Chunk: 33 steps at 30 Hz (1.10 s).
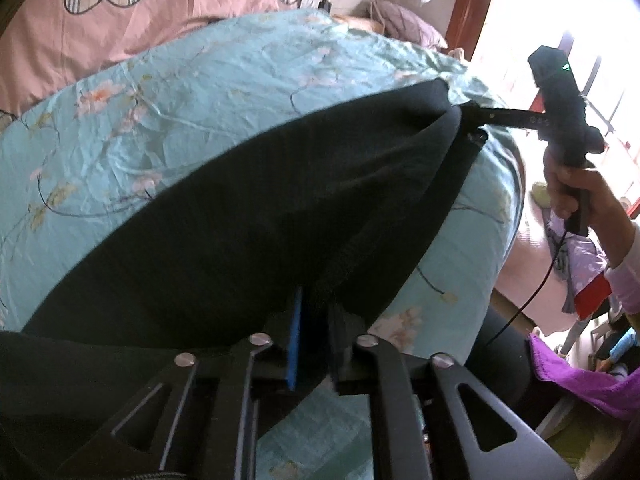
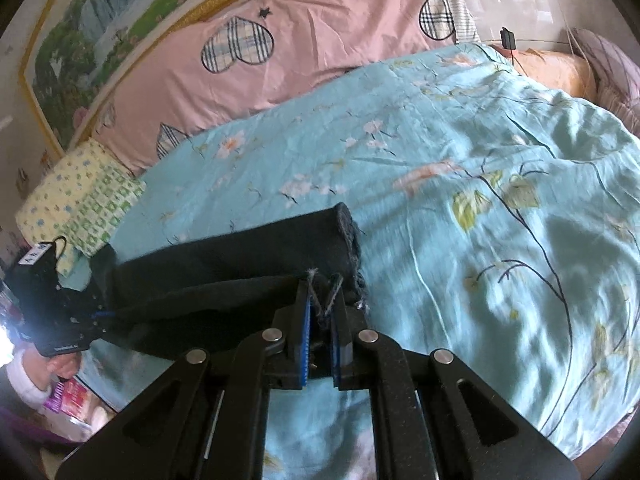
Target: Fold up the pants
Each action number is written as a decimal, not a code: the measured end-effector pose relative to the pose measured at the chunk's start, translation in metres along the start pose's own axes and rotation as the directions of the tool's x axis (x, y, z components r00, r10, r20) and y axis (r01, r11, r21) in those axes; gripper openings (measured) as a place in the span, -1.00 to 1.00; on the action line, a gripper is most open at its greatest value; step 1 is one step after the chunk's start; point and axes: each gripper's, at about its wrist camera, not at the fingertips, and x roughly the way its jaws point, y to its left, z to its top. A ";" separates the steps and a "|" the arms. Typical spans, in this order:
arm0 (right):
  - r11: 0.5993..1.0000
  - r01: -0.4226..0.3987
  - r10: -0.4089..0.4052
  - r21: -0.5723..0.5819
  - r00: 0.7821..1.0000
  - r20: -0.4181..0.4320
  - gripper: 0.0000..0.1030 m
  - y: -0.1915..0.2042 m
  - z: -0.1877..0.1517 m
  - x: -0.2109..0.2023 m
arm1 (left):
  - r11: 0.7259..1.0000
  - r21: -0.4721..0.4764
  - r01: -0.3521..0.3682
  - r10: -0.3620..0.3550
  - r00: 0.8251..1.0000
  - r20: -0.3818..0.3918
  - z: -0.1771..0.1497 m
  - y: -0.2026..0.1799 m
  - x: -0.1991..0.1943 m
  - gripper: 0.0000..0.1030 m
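Your left gripper [image 1: 314, 312] and right gripper [image 2: 322, 300] each pinch the black pants [image 1: 248, 216] (stretched over the bed [image 2: 460, 168]).

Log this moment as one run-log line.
step: fold pants | pants: over quilt | left gripper: on pants | right gripper: shut on pants

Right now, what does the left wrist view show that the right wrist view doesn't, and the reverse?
Left wrist only: the person's hand on the right hand-held gripper, a purple cloth, a bright window. Right wrist only: the frayed hem of the black pants, a yellow-green pillow, a framed picture. Both: the pants stretched between the two grippers, the left hand-held gripper gripping its end, over the turquoise floral quilt, with the pink heart-patterned cover behind.
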 end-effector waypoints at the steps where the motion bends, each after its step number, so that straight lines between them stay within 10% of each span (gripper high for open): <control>1: 1.000 0.004 -0.004 -0.007 1.000 -0.010 -0.83 0.000 -0.001 0.001 | 1.000 -0.003 0.010 -0.010 1.000 0.004 0.000 -0.001 -0.001 -0.54; 14: 0.995 0.100 -0.099 -0.018 0.994 0.047 -0.37 0.015 -0.008 -0.046 | 0.999 -0.041 0.028 -0.026 0.999 0.047 -0.017 0.000 -0.023 -0.15; 17: 0.998 0.061 -0.059 -0.028 0.995 0.080 -0.08 0.033 -0.004 -0.049 | 0.996 -0.087 0.014 -0.008 0.997 0.071 -0.024 0.012 -0.036 -0.15; 33: 0.971 -0.185 0.185 -0.150 0.983 -0.008 -0.08 0.147 0.004 0.020 | 0.932 -0.344 -0.111 0.176 0.971 0.164 -0.069 0.113 -0.114 -0.03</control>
